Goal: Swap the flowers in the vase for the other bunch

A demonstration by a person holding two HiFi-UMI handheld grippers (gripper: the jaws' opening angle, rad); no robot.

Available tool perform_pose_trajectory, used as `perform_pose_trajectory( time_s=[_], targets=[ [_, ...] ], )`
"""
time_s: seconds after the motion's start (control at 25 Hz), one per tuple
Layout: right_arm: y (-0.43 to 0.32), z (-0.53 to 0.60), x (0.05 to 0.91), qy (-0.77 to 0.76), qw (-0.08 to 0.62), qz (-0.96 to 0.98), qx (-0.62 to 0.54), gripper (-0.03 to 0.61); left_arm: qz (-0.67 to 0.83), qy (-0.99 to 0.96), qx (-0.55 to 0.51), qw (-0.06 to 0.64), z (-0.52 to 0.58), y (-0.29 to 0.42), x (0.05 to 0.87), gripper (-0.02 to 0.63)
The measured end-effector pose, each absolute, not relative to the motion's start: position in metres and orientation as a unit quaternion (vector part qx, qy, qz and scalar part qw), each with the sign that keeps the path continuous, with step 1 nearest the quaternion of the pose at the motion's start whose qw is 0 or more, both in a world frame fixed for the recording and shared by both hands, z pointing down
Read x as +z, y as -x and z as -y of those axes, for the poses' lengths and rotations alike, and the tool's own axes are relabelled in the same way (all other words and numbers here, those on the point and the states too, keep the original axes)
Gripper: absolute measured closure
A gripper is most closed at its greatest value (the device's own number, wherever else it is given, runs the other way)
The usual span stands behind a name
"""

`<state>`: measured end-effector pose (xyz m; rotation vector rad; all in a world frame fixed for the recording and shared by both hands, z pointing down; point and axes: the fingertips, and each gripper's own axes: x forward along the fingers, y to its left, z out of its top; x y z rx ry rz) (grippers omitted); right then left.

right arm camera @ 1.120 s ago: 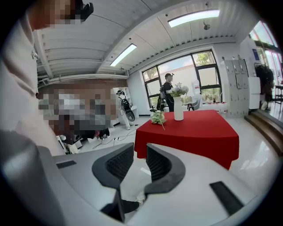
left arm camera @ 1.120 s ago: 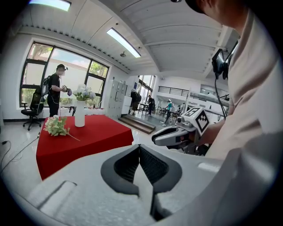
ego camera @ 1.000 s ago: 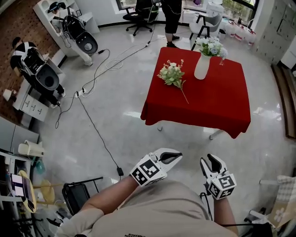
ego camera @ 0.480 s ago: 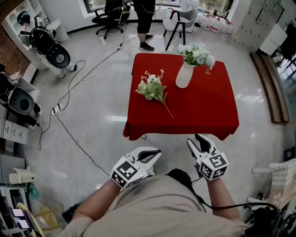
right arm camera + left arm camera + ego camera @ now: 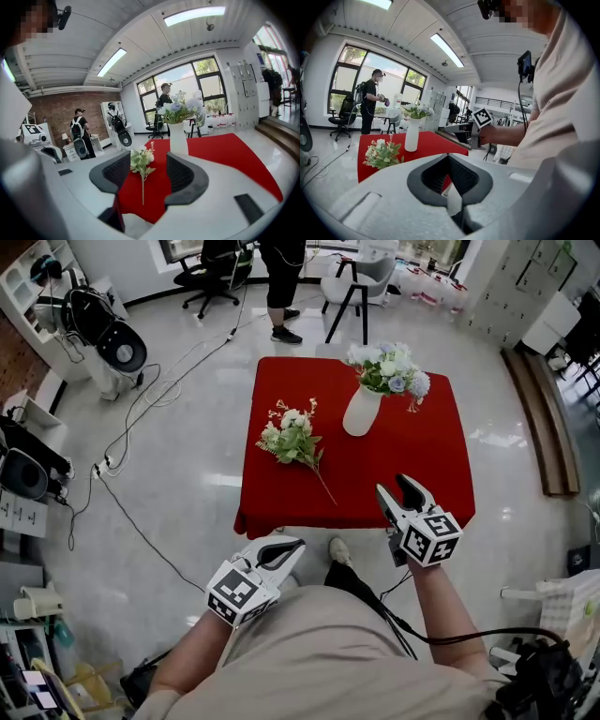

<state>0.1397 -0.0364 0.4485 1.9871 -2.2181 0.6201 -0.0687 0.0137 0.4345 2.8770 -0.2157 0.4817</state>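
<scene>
A white vase (image 5: 361,411) holds pale blue-white blooms (image 5: 389,368); a green-white bunch (image 5: 291,440) lies on the red desk (image 5: 412,465). The right tool (image 5: 400,491) has just been opening, empty; the left tool (image 5: 293,546) is clenched on nothing.

I can read no words, brand names or numbers anywhere here. The only printed marks are black-and-white square patterns: one on the left cube (image 5: 234,592) of my left claw (image 5: 296,547), one on the right cube (image 5: 429,538) of my right claw (image 5: 398,489). They hold blocks only, no letters or digits. Anything printed on the gear along the walls is too small to tell.
</scene>
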Motion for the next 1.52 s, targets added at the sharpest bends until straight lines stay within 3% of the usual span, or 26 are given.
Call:
perform_pose_trajectory(
  time_s=[0.52, 0.64, 1.04, 1.4, 1.52],
  targets=[
    [-0.235, 0.178, 0.441, -0.67, -0.037, 0.712, 0.206, 0.152, 0.144, -0.971, 0.167, 0.096, 0.044, 0.011, 0.416, 0.606],
    [-0.245, 0.202, 0.448, -0.672, -0.069, 0.704, 0.221, 0.138, 0.158, -0.967, 0.173, 0.099, 0.054, 0.008, 0.419, 0.606],
    [-0.261, 0.253, 0.446, -0.665, -0.123, 0.702, 0.224, 0.138, 0.204, -0.957, 0.178, 0.104, 0.075, 0.011, 0.419, 0.606],
    [-0.258, 0.263, 0.442, -0.651, -0.092, 0.731, 0.182, 0.146, 0.218, -0.953, 0.182, 0.102, 0.076, 0.004, 0.427, 0.606],
    [-0.259, 0.261, 0.438, -0.651, -0.083, 0.736, 0.166, 0.251, 0.219, -0.953, 0.184, 0.1, 0.075, 0.002, 0.426, 0.606]
  ],
)
